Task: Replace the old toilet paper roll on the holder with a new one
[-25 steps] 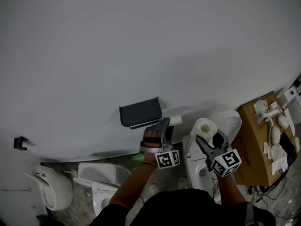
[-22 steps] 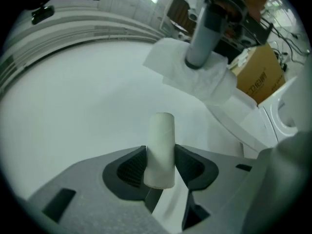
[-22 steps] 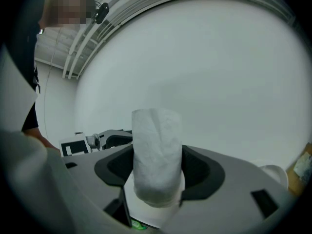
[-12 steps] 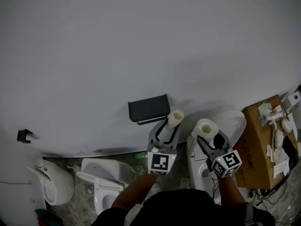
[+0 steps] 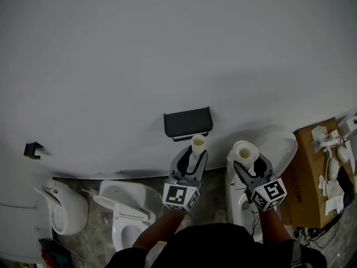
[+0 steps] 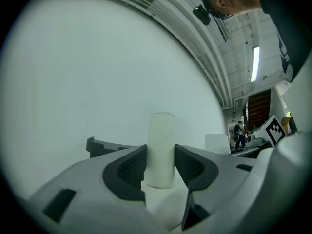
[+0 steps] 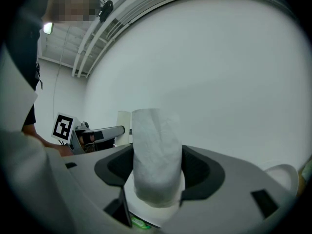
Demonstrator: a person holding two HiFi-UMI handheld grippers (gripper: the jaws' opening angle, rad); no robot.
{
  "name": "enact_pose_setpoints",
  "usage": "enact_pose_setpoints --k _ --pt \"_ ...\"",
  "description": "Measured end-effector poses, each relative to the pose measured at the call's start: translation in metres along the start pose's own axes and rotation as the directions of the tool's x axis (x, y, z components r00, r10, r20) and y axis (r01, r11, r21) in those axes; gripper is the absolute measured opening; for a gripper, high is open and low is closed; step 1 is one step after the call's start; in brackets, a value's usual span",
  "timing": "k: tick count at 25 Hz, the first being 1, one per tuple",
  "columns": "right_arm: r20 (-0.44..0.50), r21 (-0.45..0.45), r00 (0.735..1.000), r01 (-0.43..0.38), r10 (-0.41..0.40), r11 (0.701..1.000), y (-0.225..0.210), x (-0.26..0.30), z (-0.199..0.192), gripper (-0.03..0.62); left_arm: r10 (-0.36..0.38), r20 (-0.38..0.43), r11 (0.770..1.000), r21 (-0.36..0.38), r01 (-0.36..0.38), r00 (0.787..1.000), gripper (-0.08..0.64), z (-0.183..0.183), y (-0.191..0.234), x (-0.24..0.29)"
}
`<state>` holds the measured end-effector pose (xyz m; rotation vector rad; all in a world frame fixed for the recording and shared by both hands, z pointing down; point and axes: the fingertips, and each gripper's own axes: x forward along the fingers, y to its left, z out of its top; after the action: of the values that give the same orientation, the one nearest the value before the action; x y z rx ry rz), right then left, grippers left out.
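Observation:
The dark holder (image 5: pixel 188 123) hangs on the white wall, with no roll on it. Just below it my left gripper (image 5: pixel 194 152) is shut on the old roll (image 5: pixel 197 144), a nearly bare pale cardboard tube standing upright between the jaws (image 6: pixel 160 150). To the right my right gripper (image 5: pixel 249 162) is shut on the new roll (image 5: pixel 244 151), a thick white paper roll, also upright between its pads (image 7: pixel 157 155). In the left gripper view the holder's edge (image 6: pixel 100 146) shows left of the tube.
A white toilet (image 5: pixel 273 149) with raised lid stands under my right gripper. Another toilet (image 5: pixel 124 205) and a urinal-like fixture (image 5: pixel 60 208) lie at the lower left. A cardboard box (image 5: pixel 312 172) with small parts sits at the right. A small dark bracket (image 5: pixel 32 149) hangs on the wall, far left.
My left gripper came away from the holder with the old tube, rolled so the tube now stands upright, and sits just below the holder. The right gripper barely shifted.

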<state>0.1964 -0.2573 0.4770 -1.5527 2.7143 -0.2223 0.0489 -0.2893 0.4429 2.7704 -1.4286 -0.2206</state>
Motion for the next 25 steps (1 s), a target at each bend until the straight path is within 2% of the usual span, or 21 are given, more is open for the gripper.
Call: enact_pose_setpoints --k 5,9,13,21,25 --pt "-0.009 -0.022 1.000 -0.026 0.025 0.999 0.010 0.008 0.001 0.278 0.014 -0.022 1.000 0.012 -0.014 1.000 0.179 -0.002 0.006 -0.011" --pt "-0.016 -0.079 0.999 -0.052 0.051 0.995 0.024 0.019 0.004 0.278 0.049 -0.067 0.993 0.111 -0.041 0.997 0.179 -0.003 0.010 -0.020" --pt "-0.008 -0.104 0.997 -0.081 0.080 0.991 0.034 0.028 0.010 0.278 0.083 -0.061 0.989 0.131 -0.074 0.995 0.179 0.004 0.017 -0.029" --pt "0.049 -0.030 0.995 -0.083 0.085 0.996 0.028 0.048 0.021 0.278 0.133 -0.050 0.983 0.134 -0.125 0.990 0.179 0.009 0.031 -0.048" --pt "0.094 0.086 0.994 -0.059 0.051 0.995 0.014 0.063 0.026 0.278 0.153 -0.065 0.983 0.116 -0.144 0.986 0.179 0.009 0.040 -0.056"
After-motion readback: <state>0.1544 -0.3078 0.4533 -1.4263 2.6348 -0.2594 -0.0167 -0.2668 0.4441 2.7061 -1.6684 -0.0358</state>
